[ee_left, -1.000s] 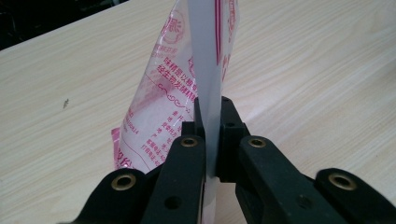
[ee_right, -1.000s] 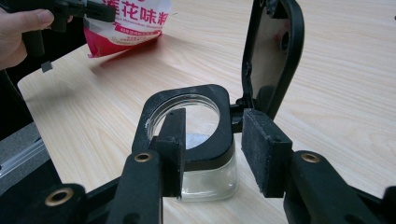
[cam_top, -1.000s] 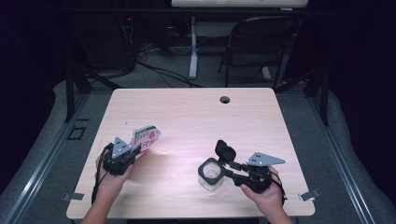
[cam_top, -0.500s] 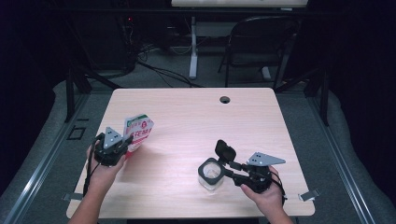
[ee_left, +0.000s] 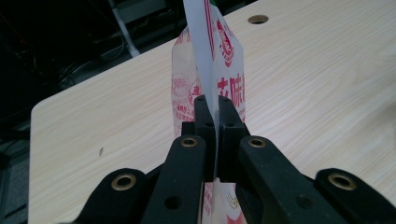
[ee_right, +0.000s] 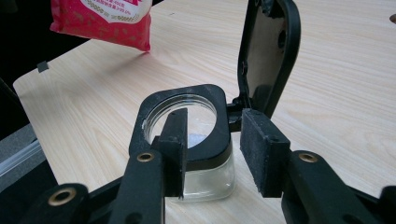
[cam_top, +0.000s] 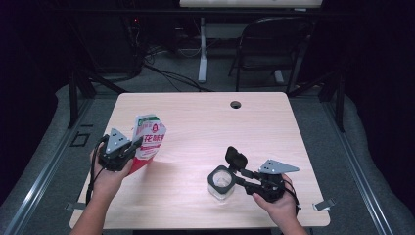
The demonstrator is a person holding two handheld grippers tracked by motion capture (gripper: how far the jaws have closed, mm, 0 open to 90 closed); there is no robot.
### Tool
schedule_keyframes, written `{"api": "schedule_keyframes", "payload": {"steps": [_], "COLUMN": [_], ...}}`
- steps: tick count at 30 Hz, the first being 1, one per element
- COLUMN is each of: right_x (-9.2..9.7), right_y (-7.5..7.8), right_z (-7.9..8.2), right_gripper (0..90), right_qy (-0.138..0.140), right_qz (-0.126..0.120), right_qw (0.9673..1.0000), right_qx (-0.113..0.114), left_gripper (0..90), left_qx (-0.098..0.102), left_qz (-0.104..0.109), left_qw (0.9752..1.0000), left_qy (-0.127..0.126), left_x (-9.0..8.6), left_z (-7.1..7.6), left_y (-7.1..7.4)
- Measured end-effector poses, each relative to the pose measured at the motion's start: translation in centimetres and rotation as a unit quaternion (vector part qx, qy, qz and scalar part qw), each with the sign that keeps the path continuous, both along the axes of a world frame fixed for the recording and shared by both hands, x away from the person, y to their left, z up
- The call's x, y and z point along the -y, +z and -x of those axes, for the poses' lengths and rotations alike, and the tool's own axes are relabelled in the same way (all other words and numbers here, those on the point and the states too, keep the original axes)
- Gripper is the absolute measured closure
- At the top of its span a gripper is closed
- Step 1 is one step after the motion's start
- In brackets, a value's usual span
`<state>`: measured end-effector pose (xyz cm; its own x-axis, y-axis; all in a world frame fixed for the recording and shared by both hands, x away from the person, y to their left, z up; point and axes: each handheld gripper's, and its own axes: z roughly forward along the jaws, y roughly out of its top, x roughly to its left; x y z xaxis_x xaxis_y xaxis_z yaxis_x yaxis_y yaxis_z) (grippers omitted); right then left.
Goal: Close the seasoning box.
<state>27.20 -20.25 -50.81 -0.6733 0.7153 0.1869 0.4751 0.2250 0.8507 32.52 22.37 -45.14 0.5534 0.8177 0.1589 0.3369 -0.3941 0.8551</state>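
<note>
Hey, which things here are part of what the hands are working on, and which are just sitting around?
In use:
- pouch, pinched shut in the left tool, lifted off the table
- jar, lid flipped open, with the right tool around it

Lying about:
- chair behind the table
- cables on the floor
- table hole
</note>
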Motion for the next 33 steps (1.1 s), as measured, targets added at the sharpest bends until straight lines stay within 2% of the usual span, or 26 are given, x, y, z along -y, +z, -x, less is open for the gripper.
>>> {"api": "schedule_keyframes", "payload": {"steps": [6, 15, 22, 26, 28, 31, 33], "right_x": [0.0, -0.1, -0.1, 0.0, 0.1, 0.3, 0.3], "right_y": [0.1, 0.2, 0.2, 0.2, 0.2, 0.2, 0.2], "right_z": [0.0, -0.1, -0.1, -0.1, -0.2, -0.2, -0.2], "right_gripper": [61.3, 60.6, 59.1, 59.7, 59.9, 60.1, 62.0], "right_qy": [0.003, 0.005, 0.004, 0.005, 0.003, 0.002, 0.005], "right_qz": [0.002, -0.002, 0.005, 0.004, -0.004, -0.013, -0.018], "right_qw": [1.0000, 0.9999, 0.9997, 0.9999, 1.0000, 0.9999, 0.9998], "right_qx": [0.005, 0.012, 0.023, 0.013, 0.004, -0.003, -0.004], "left_gripper": [90.0, 90.0, 90.0, 90.0, 90.0, 90.0, 90.0], "left_qx": [-0.002, -0.005, -0.007, -0.007, -0.009, -0.014, -0.016], "left_qz": [0.015, 0.016, 0.019, 0.026, 0.029, 0.033, 0.045], "left_qw": [0.9993, 0.9968, 0.9939, 0.9921, 0.9914, 0.9907, 0.9901], "left_qy": [-0.035, -0.078, -0.109, -0.122, -0.127, -0.131, -0.132], "left_x": [2.1, 6.1, 8.8, 10.0, 10.3, 10.5, 10.3], "left_z": [0.2, 0.1, 0.0, 0.1, 0.2, 0.4, 0.7], "left_y": [0.2, 0.2, 0.2, 0.1, 0.0, -0.6, -0.9]}}
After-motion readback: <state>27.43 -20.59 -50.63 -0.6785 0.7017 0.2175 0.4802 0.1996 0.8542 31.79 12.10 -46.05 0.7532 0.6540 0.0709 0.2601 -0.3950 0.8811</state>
